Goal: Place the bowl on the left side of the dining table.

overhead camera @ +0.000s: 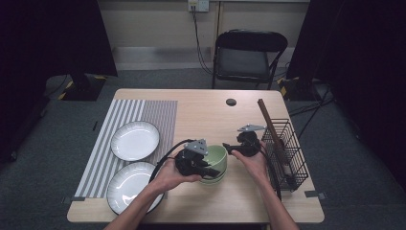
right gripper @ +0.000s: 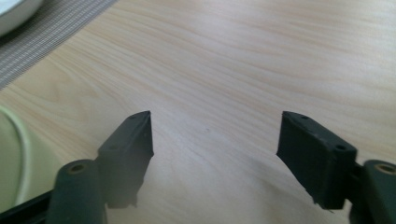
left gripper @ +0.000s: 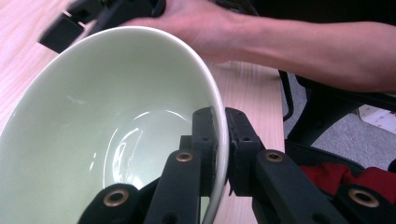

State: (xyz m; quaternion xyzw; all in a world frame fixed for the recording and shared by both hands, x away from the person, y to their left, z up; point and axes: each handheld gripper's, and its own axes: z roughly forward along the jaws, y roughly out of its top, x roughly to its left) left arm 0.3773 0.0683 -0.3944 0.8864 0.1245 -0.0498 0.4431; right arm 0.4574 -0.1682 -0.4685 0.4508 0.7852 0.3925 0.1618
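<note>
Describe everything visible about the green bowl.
The green bowl is pale green, glossy and ceramic-looking, deep and round, with nothing inside. In the high view it seems to sit in a second, similar bowl on the wooden table, tilted slightly. The left gripper is clamped on its rim, one jaw inside, one outside. The right gripper stands open beside it, not touching.

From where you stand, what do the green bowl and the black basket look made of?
The green bowl looks like glazed ceramic: smooth, glossy, with bright reflections inside. The black basket looks like coated metal wire: thin dark rods in an open grid, though the coating is hard to judge.
</note>
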